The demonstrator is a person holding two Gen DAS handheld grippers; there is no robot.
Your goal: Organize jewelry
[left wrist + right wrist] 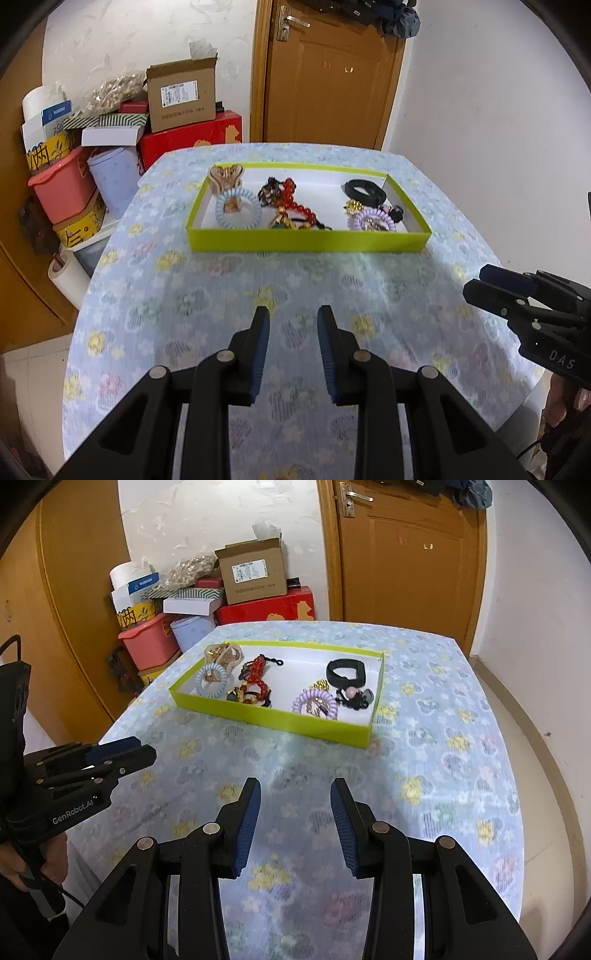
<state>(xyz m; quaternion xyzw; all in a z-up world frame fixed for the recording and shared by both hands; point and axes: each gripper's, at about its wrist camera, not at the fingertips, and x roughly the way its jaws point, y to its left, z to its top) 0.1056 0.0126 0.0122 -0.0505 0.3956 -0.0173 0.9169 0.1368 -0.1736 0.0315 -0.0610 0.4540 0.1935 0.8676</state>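
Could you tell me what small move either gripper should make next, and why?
Probably the left gripper should advance toward the green tray. Both grippers are open and empty over the tablecloth, short of the tray, and the jewelry, such as the blue coil hair tie, lies heaped inside.

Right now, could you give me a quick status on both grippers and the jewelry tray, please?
Left gripper open, empty. Right gripper open, empty. Green tray ahead, jewelry all inside. Nothing in the way.
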